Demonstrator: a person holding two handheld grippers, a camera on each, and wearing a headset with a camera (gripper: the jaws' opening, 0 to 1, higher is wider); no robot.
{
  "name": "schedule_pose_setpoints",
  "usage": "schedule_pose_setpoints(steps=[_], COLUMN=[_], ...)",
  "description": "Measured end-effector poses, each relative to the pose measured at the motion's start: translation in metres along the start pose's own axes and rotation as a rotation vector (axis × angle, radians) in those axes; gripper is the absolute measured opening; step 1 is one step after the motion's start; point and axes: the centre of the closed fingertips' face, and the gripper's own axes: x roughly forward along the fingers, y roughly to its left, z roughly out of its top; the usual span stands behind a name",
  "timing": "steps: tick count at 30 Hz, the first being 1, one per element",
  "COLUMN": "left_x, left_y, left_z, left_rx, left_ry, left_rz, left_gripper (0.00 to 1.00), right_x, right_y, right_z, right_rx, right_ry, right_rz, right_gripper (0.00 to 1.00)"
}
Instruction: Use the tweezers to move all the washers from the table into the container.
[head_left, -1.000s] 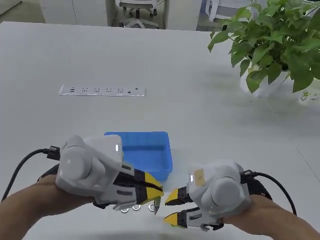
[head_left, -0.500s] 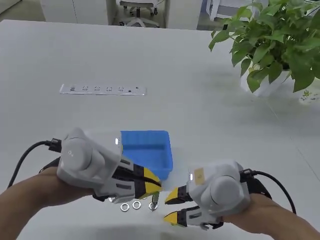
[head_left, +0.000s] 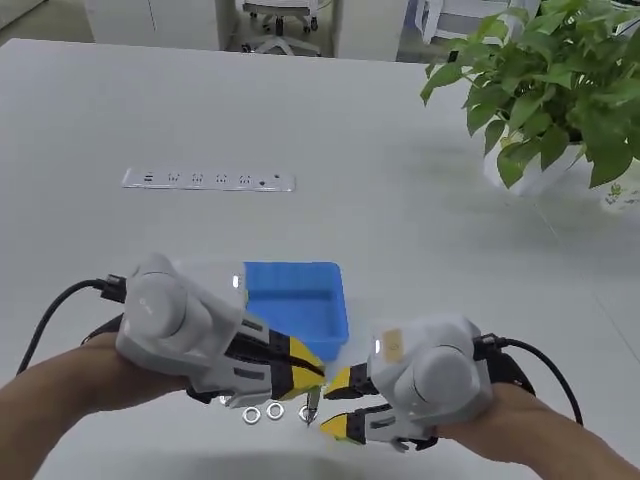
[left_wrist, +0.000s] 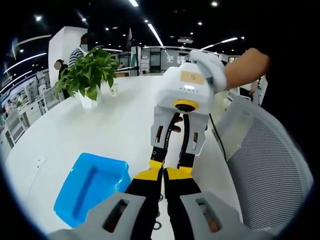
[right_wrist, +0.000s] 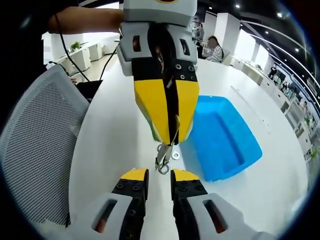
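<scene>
The left gripper (head_left: 308, 366) is clenched on the tweezers (head_left: 313, 402), whose long axis runs steeply downward out of the yellow jaws, tips aimed at the table (head_left: 400, 230) just in front of the blue container's (head_left: 290, 282) near wall. Three washers (head_left: 275, 411) lie flat there in a short row along that wall, the tweezer tips over the one nearest the right gripper (head_left: 340, 403). That gripper faces the left one, jaws released and holding nothing. Beyond the container's far rim the tabletop runs wide and bare to one power strip (head_left: 208, 181); one potted plant (head_left: 545, 90) stands well apart.
</scene>
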Motion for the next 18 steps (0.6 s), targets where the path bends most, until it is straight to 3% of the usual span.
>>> schedule_pose_setpoints(steps=[18], left_x=[0.0], left_y=[-0.002], left_z=[-0.001], left_rx=[0.005], left_ry=[0.0], left_rz=[-0.017], left_gripper=[0.06], right_x=[0.012], right_y=[-0.001], right_z=[0.005], right_rx=[-0.041], right_ry=[-0.003], right_rz=[0.041], right_gripper=[0.15])
